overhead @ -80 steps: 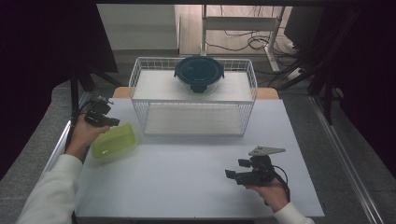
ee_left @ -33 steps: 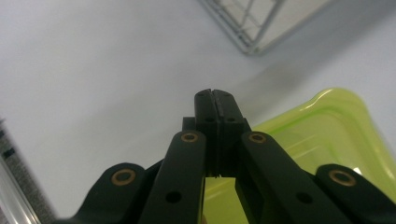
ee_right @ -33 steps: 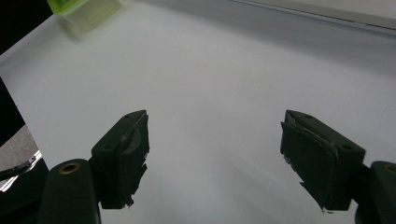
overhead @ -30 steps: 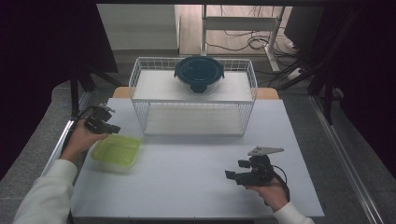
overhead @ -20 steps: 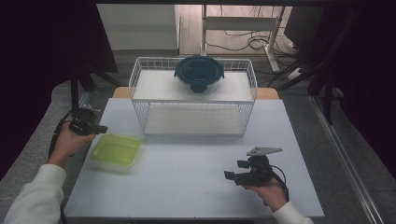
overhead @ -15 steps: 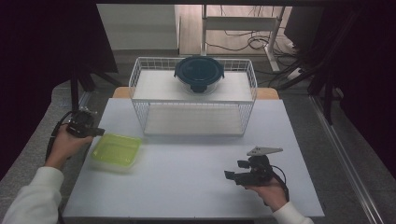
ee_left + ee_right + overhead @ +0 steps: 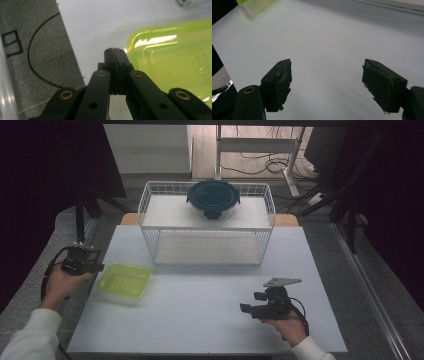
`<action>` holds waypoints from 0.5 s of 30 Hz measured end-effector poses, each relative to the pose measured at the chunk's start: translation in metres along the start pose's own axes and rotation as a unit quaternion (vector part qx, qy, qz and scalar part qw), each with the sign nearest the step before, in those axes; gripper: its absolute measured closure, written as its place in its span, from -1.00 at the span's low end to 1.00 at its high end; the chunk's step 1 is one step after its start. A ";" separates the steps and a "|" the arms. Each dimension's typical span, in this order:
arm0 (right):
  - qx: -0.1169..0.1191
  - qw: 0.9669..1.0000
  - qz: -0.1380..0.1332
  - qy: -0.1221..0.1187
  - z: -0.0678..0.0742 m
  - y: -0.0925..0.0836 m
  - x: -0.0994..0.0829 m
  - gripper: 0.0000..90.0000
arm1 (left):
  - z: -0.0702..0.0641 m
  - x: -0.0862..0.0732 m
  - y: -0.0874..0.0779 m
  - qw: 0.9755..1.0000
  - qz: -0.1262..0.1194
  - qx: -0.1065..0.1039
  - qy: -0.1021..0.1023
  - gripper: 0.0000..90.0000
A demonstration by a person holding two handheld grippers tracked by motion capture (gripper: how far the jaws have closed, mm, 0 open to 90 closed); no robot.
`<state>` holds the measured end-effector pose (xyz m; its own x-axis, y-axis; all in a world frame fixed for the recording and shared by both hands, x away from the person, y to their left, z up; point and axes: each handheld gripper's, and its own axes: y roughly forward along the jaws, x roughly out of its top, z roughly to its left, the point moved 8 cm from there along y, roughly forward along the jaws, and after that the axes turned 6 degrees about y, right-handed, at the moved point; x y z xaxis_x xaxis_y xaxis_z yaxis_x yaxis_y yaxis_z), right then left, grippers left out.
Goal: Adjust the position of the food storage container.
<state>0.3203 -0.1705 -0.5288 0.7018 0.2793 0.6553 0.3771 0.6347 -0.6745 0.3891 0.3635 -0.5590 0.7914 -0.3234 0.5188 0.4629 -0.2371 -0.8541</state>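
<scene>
Lime-green plastic container [image 7: 125, 281] is lying on the white table [image 7: 200, 320]; left gripper [image 7: 98, 267], jaws pressed together, is hovering beside it; right gripper [image 7: 243, 307] is resting spread, empty.

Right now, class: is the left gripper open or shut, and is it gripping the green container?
Shut, gripping nothing. The left gripper has its jaws pressed together, beside the green container, which lies flat on the table.

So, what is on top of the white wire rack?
A round container with a dark teal lid sits on the white wire rack, near its back edge. The lid covers it, so its contents cannot be seen.
</scene>
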 end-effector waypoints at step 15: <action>0.002 1.000 0.003 -0.002 0.001 0.002 -0.001 -0.48 | -0.014 -0.024 0.012 0.999 0.030 -0.017 -0.027 1.00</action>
<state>0.3197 -0.1687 -0.5302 0.7011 0.2859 0.6532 0.3707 0.6364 -0.6764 0.3705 0.3559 -0.5813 0.8382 -0.2891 0.4624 0.4000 -0.2504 -0.8816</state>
